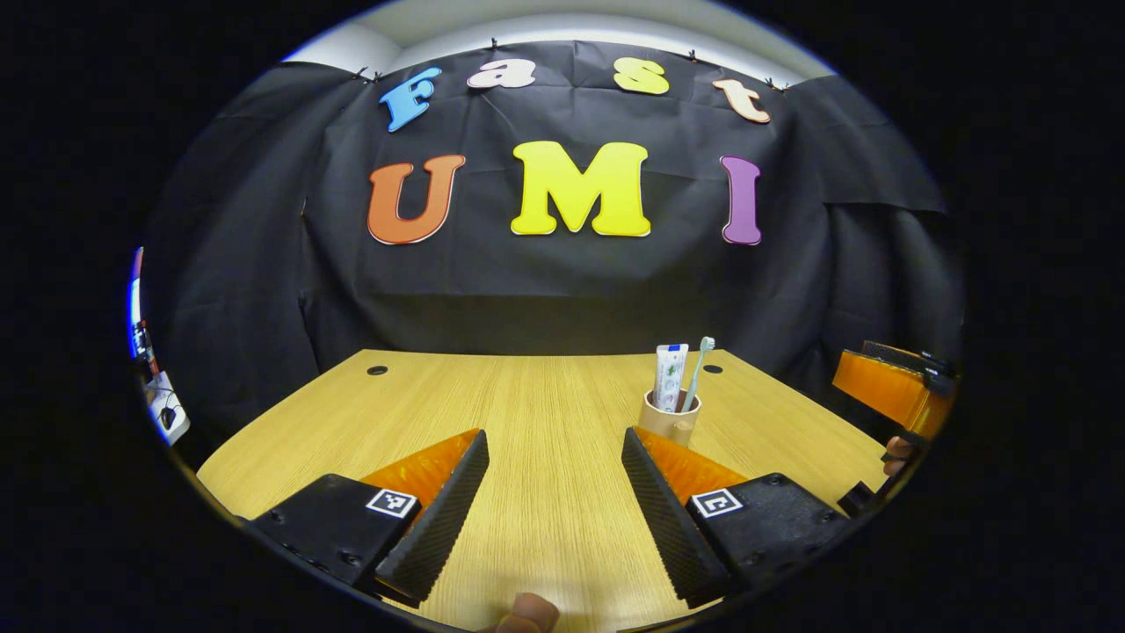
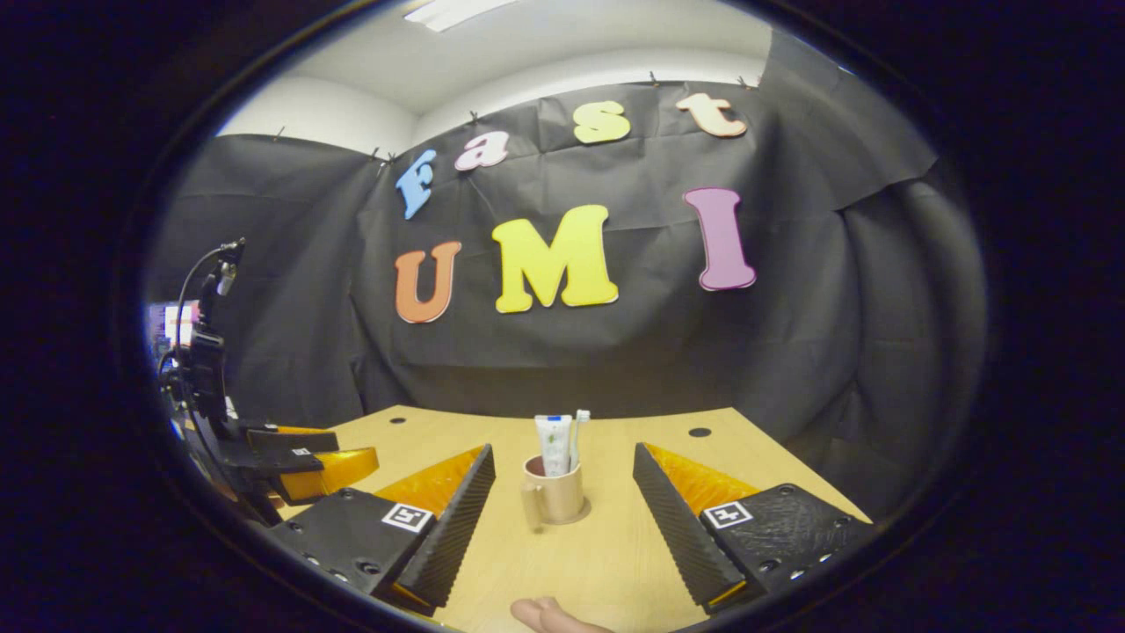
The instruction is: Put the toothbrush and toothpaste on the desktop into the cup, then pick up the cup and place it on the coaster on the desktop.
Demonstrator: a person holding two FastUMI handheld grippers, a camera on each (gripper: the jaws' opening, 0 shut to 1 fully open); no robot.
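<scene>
Claws: left claw, right claw both agape, empty | cup: coaster rim barely visible beneath

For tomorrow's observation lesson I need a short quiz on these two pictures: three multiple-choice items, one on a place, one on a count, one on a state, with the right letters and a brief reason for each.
1. Where is the toothbrush?
A. Flat on the desk
B. Upright in the cup
C. Held by a gripper

2. How many items stand in the cup?
A. One
B. Two
C. Three

3. How are the right gripper fingers set?
A. Spread apart, touching nothing
B. Closed on the cup
C. Closed on the toothpaste

Answers:
1 B, its head rises above the rim.
2 B, toothbrush and toothpaste.
3 A, the cup sits apart on the desk beyond them.
</scene>
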